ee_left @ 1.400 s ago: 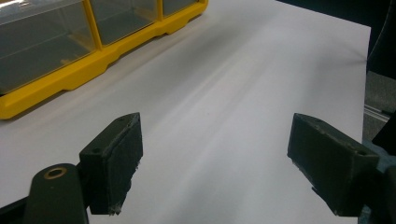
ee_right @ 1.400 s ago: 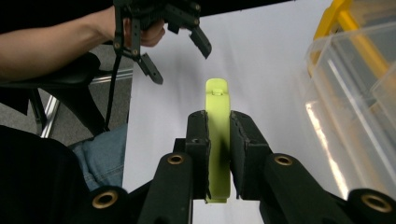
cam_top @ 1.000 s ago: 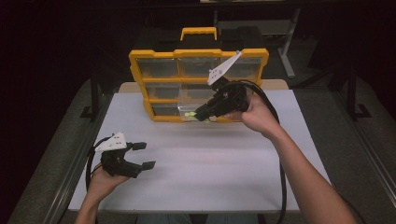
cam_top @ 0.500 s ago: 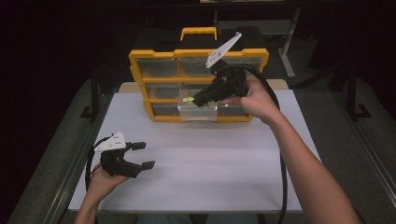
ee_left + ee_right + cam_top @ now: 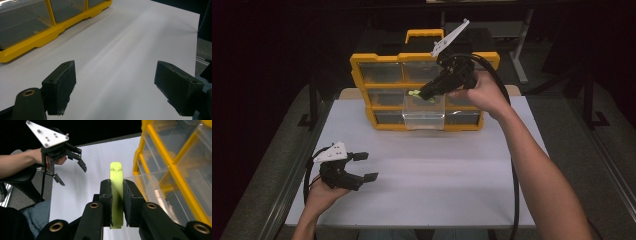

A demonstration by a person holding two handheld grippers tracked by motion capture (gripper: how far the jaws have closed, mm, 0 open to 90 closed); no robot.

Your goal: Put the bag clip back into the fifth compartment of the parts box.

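Note:
A yellow organizer with clear drawers stands at the back of the white table. One clear drawer in its bottom row is pulled out. My right gripper hovers above that drawer, shut on a flat lime-green piece that sticks out past the jaws. The same green piece shows at the jaw tips in the high view. My left gripper rests low at the table's front left, open, with nothing between its pads.
The organizer's yellow base lies ahead and left of the left gripper. In the right gripper view the left gripper shows farther off. A black cable trails along the right forearm. Dark floor surrounds the table.
My right gripper has risen and moved toward the organizer's upper part, carrying the green piece up from the open drawer. The left gripper has stayed put.

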